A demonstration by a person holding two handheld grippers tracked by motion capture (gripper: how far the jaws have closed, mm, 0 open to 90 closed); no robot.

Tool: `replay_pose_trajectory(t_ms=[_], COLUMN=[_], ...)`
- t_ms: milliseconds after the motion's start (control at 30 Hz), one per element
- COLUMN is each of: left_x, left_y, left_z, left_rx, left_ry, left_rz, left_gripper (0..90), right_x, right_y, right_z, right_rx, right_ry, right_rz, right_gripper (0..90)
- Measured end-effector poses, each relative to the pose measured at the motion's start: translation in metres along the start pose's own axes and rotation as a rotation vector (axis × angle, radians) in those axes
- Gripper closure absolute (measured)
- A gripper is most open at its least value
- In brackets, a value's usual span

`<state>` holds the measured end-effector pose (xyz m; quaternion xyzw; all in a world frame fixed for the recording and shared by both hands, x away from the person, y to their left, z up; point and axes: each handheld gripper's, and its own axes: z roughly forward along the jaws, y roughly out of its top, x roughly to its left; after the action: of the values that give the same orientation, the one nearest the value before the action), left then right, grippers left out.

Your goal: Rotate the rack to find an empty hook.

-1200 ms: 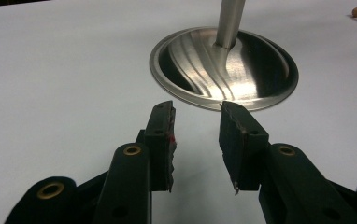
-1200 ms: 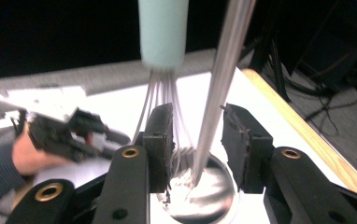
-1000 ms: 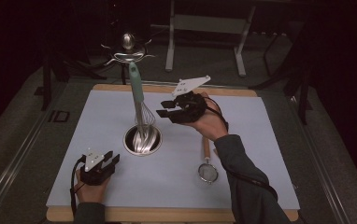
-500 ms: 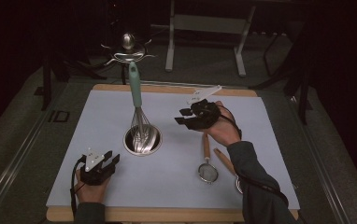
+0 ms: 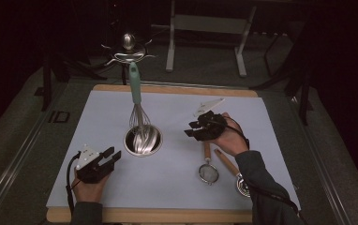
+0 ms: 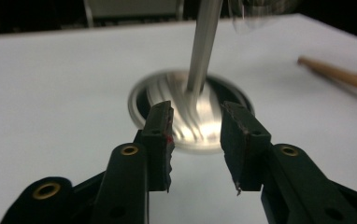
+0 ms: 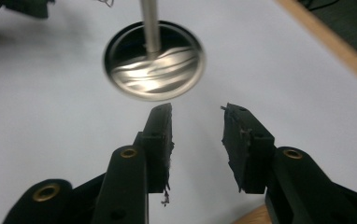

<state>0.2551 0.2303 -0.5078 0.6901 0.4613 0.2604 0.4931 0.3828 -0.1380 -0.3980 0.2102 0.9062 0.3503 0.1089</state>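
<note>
A whisk [image 5: 135,91] with a teal handle stands upright in a round steel cup [image 5: 142,140] near the middle of the white mat [image 5: 177,187]. My left gripper [image 5: 113,154] rests on the mat left of the cup, open and empty; in the left gripper view its jaws [image 6: 195,126] frame the cup [image 6: 190,116] just ahead. My right gripper [image 5: 189,129] hovers right of the cup, open and empty, pointing at it. The right gripper view shows its gripper [image 7: 196,123] short of the cup [image 7: 155,60] and the whisk stem [image 7: 149,23].
A small mesh strainer [image 5: 208,172] with a wooden handle lies below my right hand, and a second wooden-handled utensil [image 5: 226,161] lies beside it. The mat sits on a wooden board [image 5: 177,90]. A metal stand [image 5: 128,47] is beyond the far edge.
My right gripper has drawn back from beside the whisk, toward the person and slightly right. The left gripper, cup and whisk have not moved.
</note>
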Motion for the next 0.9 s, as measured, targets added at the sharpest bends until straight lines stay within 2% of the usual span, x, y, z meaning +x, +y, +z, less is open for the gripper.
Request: replay_pose_trajectory(t_ms=[67, 167, 200, 333, 567, 600, 667, 733, 900], left_x=[-0.001, -0.002, -0.002, -0.007, -0.010, -0.010, -0.009, -0.010, -0.012], left_y=[0.008, 0.019, 0.019, 0.038, 0.065, 0.065, 0.077, 0.084, 0.100], left_z=[-0.005, -0.010, -0.010, -0.015, -0.024, -0.024, -0.030, -0.033, -0.037], left_rx=[-0.040, -0.084, -0.084, -0.117, -0.192, -0.192, -0.238, -0.263, -0.324], left_ry=[0.001, -0.008, -0.008, 0.019, -0.005, -0.005, -0.014, 0.001, 0.001], left_rz=[-0.009, -0.015, -0.015, 0.023, 0.016, 0.016, 0.006, 0.010, -0.002], left_gripper=[66.6, 69.1, 70.2, 73.7, 86.2, 88.4, 90.0, 90.0, 90.0], right_x=[0.003, 0.006, 0.006, 0.011, 0.017, 0.017, 0.018, 0.019, 0.023], right_y=[-0.008, -0.015, -0.015, -0.022, -0.033, -0.033, -0.037, -0.040, -0.048], right_z=[0.003, 0.007, 0.007, 0.013, 0.017, 0.017, 0.016, 0.017, 0.023], right_rx=[-0.003, 0.002, 0.002, 0.011, 0.033, 0.033, 0.039, 0.045, 0.065], right_ry=[0.029, 0.039, 0.039, 0.034, 0.051, 0.051, 0.038, 0.039, 0.034], right_rz=[0.009, 0.010, 0.010, 0.010, 0.015, 0.015, 0.011, 0.017, 0.015], right_gripper=[60.7, 59.4, 59.4, 57.4, 57.9, 57.9, 58.4, 59.2, 59.8])
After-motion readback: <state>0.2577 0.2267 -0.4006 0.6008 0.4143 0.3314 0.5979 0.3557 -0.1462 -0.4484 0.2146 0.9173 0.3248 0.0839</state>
